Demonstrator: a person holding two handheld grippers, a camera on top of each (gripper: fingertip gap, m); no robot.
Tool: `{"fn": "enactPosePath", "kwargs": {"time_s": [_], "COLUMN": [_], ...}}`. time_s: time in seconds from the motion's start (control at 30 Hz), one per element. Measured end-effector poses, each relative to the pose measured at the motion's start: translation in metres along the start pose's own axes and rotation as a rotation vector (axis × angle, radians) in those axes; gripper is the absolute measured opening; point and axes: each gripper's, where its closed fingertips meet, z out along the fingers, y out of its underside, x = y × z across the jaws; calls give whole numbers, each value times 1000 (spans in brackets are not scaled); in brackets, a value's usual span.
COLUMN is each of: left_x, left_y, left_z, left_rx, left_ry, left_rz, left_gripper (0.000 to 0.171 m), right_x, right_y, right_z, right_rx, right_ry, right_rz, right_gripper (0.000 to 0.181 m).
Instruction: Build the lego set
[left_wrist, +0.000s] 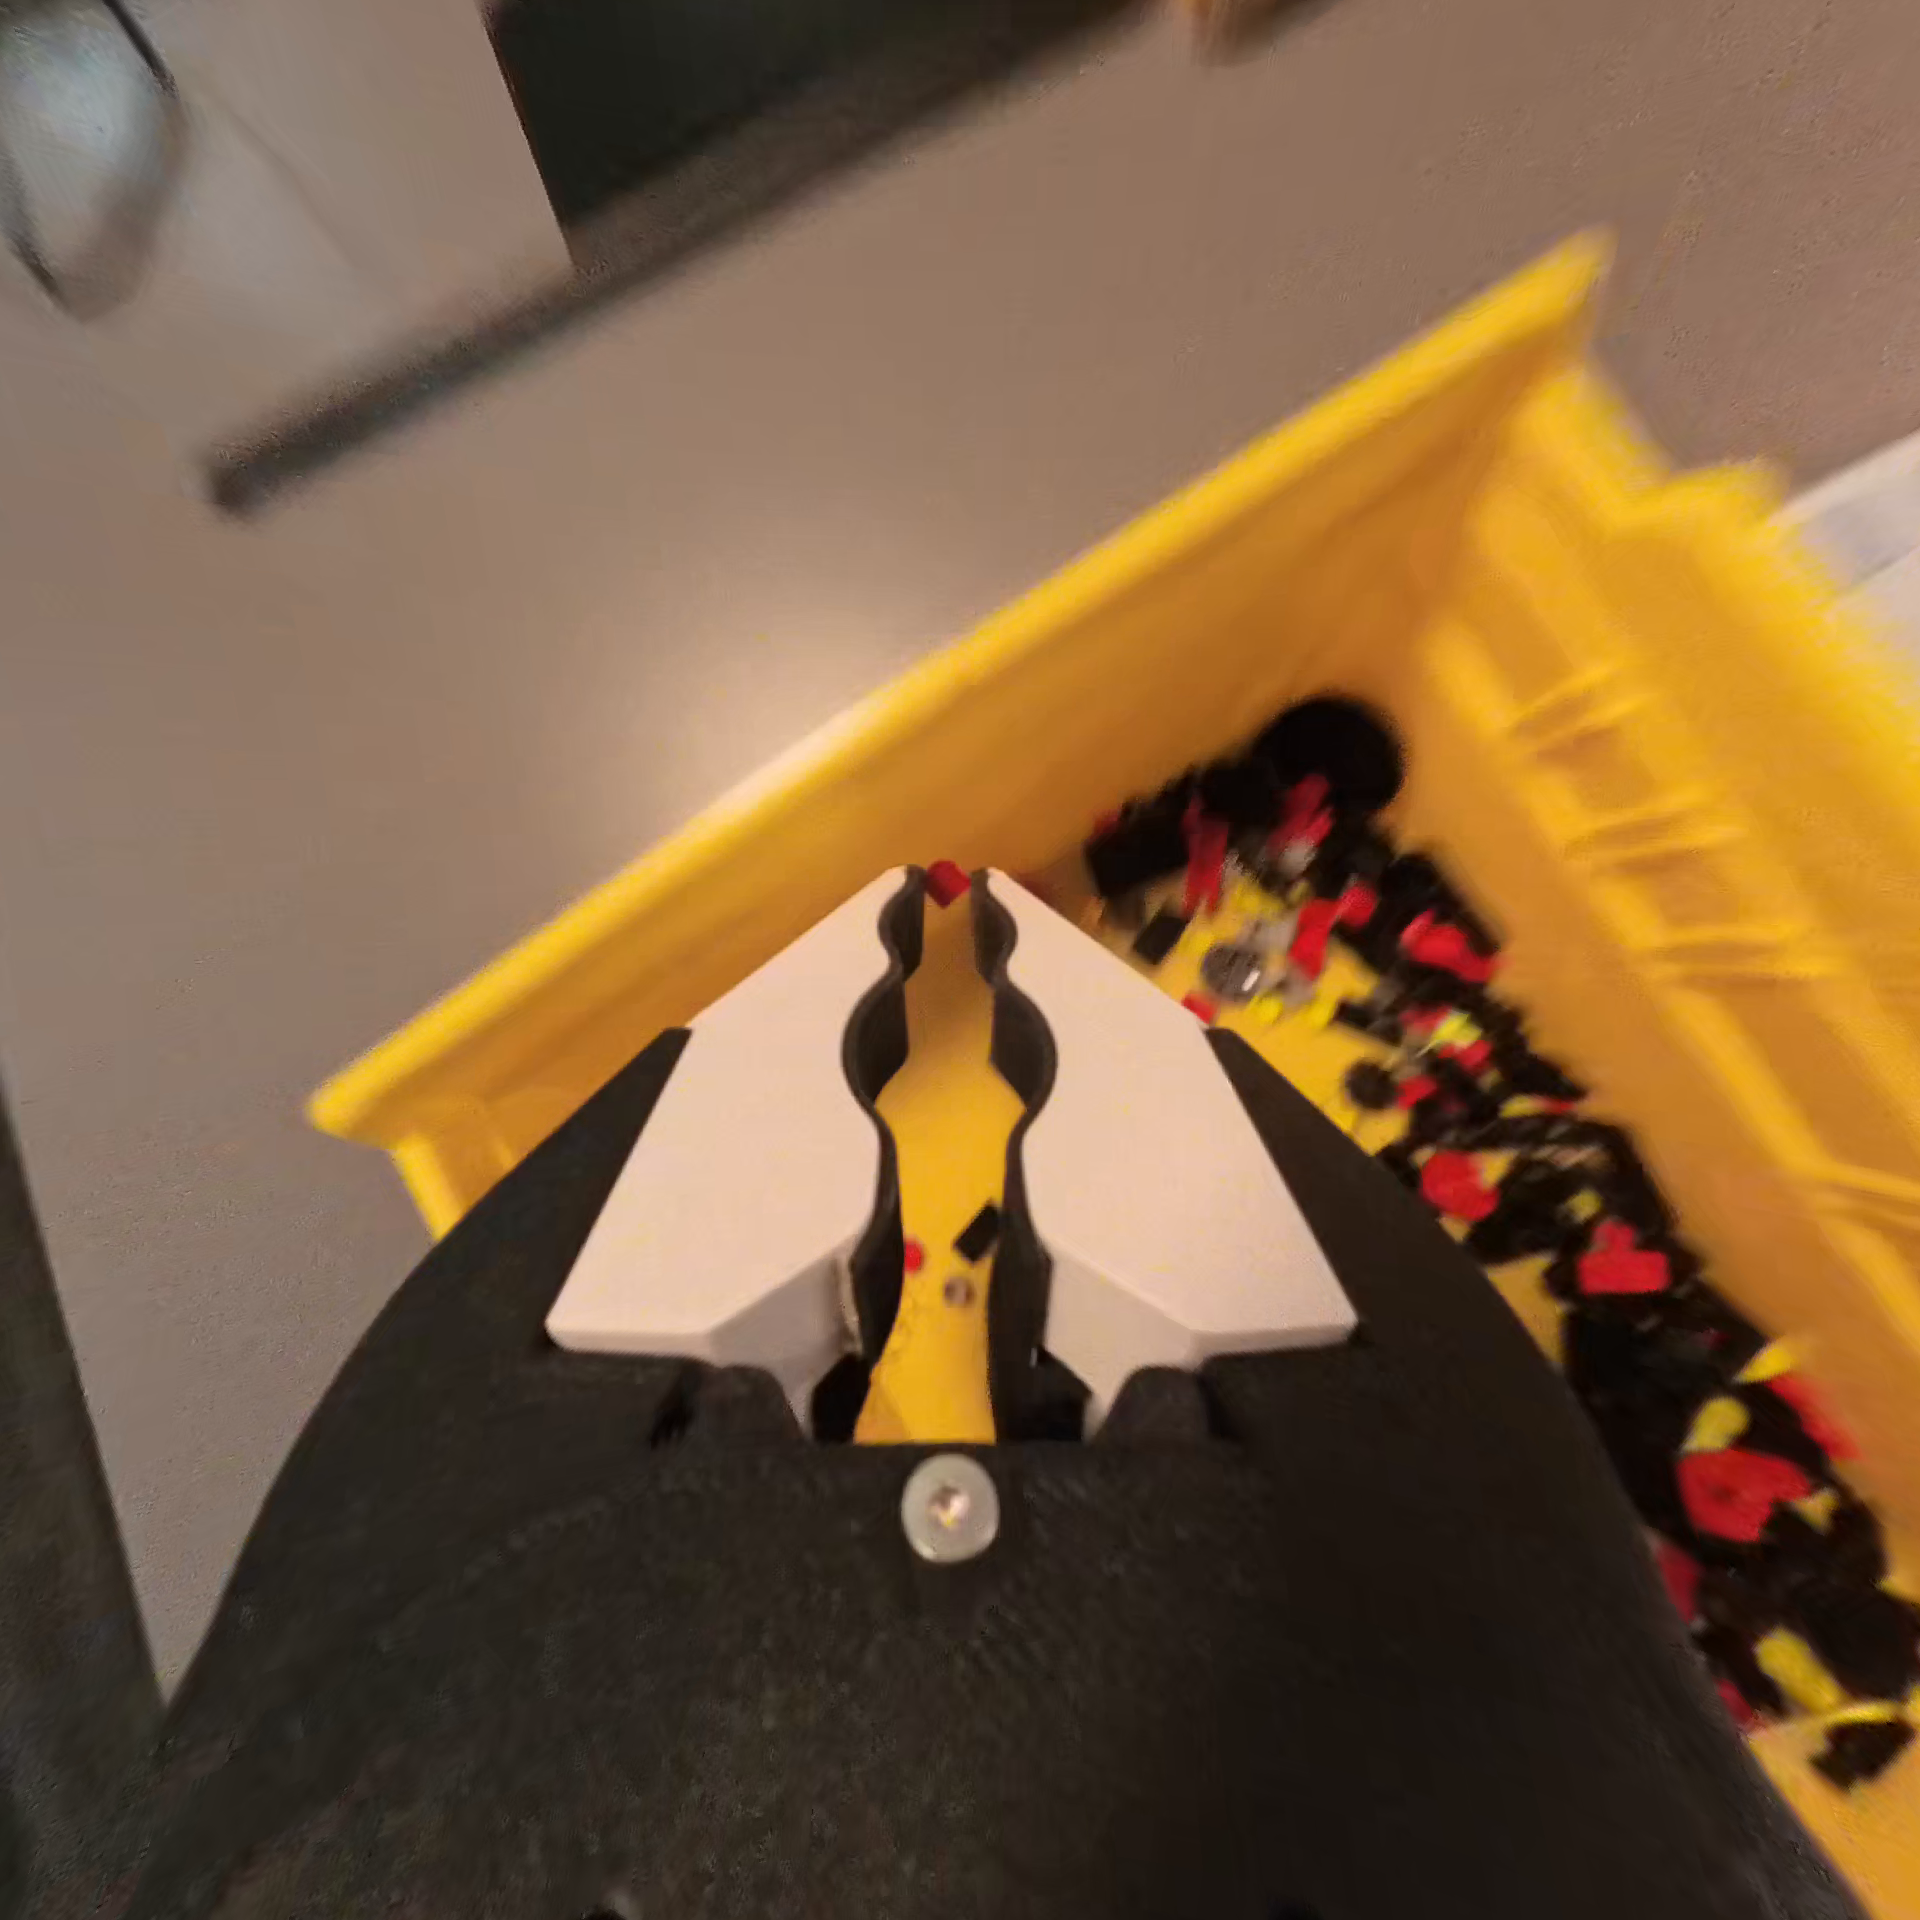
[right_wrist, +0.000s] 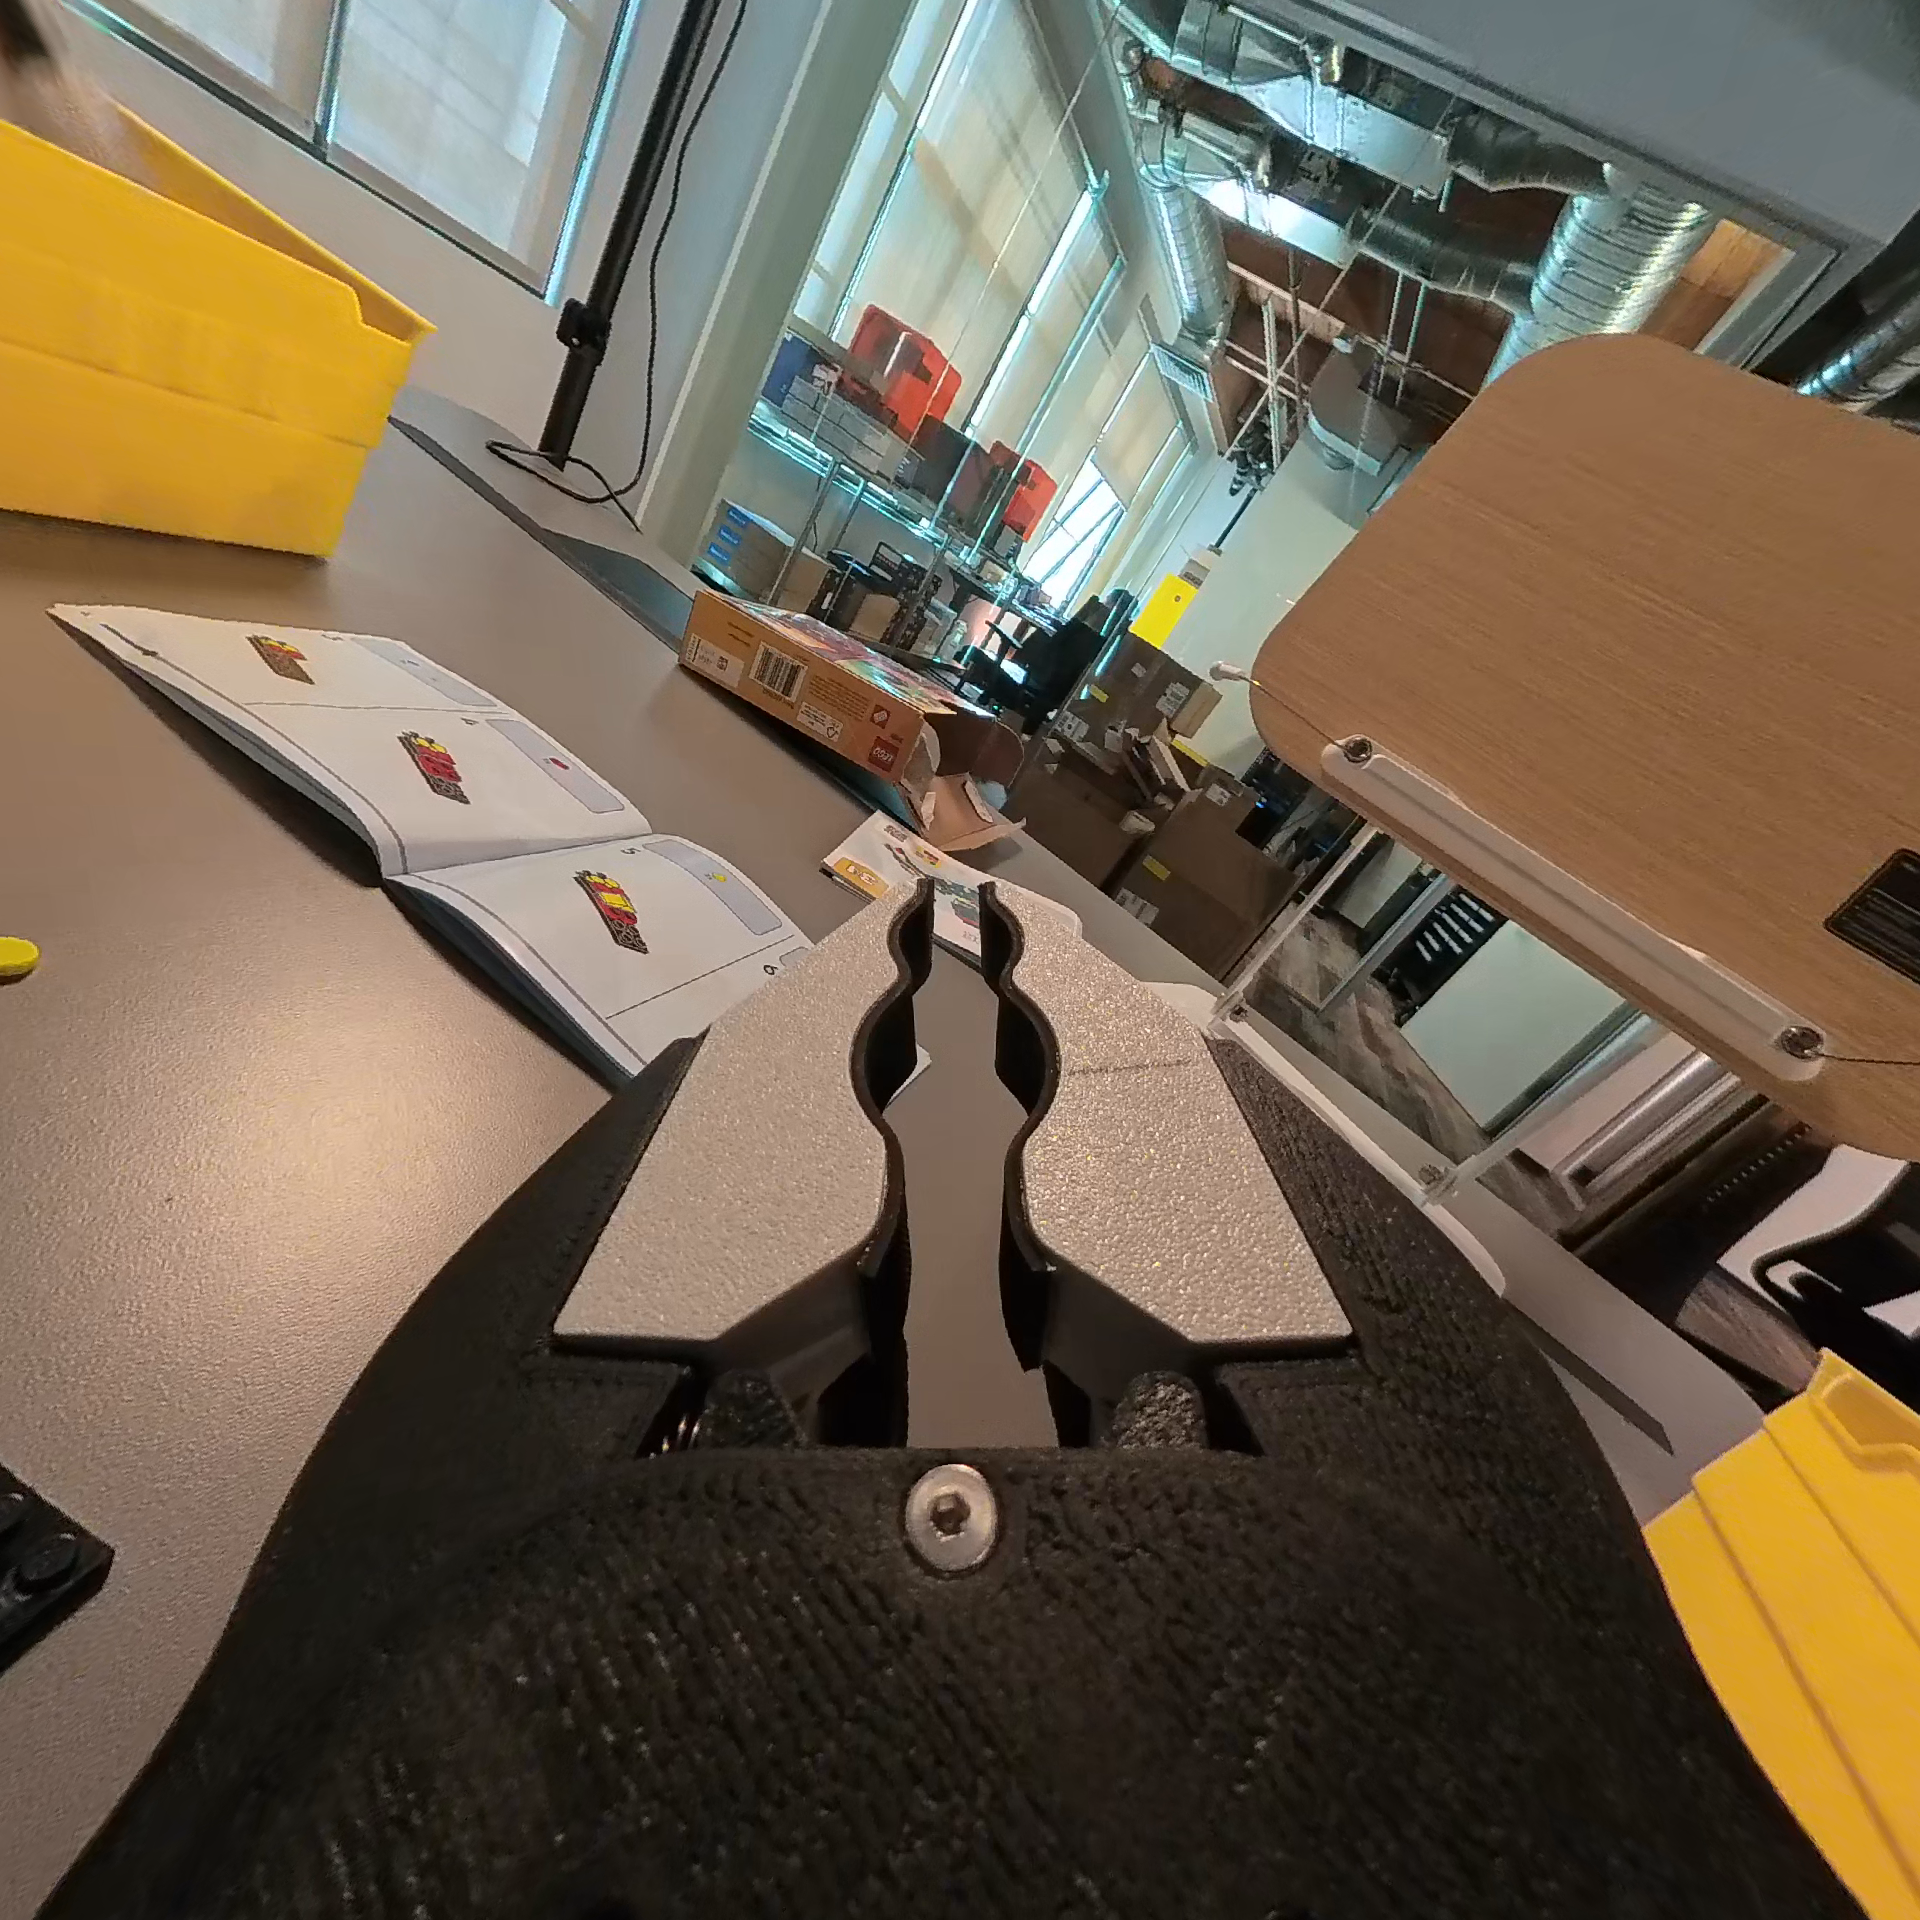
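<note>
In the left wrist view my left gripper (left_wrist: 948, 885) is over a yellow bin (left_wrist: 831, 800) and is shut on a small red brick (left_wrist: 943, 879), pinched at the very fingertips. A blurred heap of black, red and yellow pieces (left_wrist: 1455, 1039) lies in the bin to the right of it. In the right wrist view my right gripper (right_wrist: 954, 899) hovers low over the grey table (right_wrist: 208, 1143). Its pads stand a narrow gap apart with nothing between them. An open instruction booklet (right_wrist: 468, 790) lies ahead to the left. A black studded plate (right_wrist: 31, 1569) lies at the lower left edge.
A yellow bin (right_wrist: 177, 416) stands at the far left and another (right_wrist: 1808, 1621) at the lower right. An opened cardboard box (right_wrist: 821, 686) and a leaflet (right_wrist: 894, 862) lie ahead. A wooden board (right_wrist: 1621, 675) hangs at the right. A small yellow round piece (right_wrist: 12, 954) lies at the left. One gripper's finger ends stand about 45 centimetres off the other's. The left gripper is farther from the black studded plate (right_wrist: 31, 1569), some 45 centimetres, than the right, some 15 centimetres.
</note>
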Motion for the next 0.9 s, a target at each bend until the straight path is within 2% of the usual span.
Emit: {"fn": "enactPosePath", "kwargs": {"time_s": [0.1,0.17,0.23,0.3,0.37,0.43,0.5,0.7,0.8,0.9], "left_x": [19,60,121,188,247,290,319,351,353,358], "left_y": [-58,-80,-84,-71,-42,-3,28,76,78,70], "left_z": [-52,-83,-107,-124,-133,-129,-115,-61,-44,-51], "left_rx": [317,428,446,383,273,125,8,-185,-203,-178], "left_ry": [3,109,298,491,620,671,674,548,476,517], "left_rz": [36,67,124,217,374,550,674,806,839,798], "left_gripper": [8,8,8,8,8,8,8,11,29,44], "right_x": [0,0,0,1,0,0,0,0,1,1], "right_y": [0,0,0,0,-1,-1,-1,-1,-2,-2], "right_z": [0,0,0,0,0,0,0,-1,-1,-1], "right_rx": [0,0,2,4,5,5,5,12,15,17], "right_ry": [2,1,0,-1,-4,-6,-9,-15,-14,-14], "right_rz": [0,0,3,7,12,14,14,24,32,36], "right_gripper": [7,7,7,6,6,6,6,6,6,6]}}
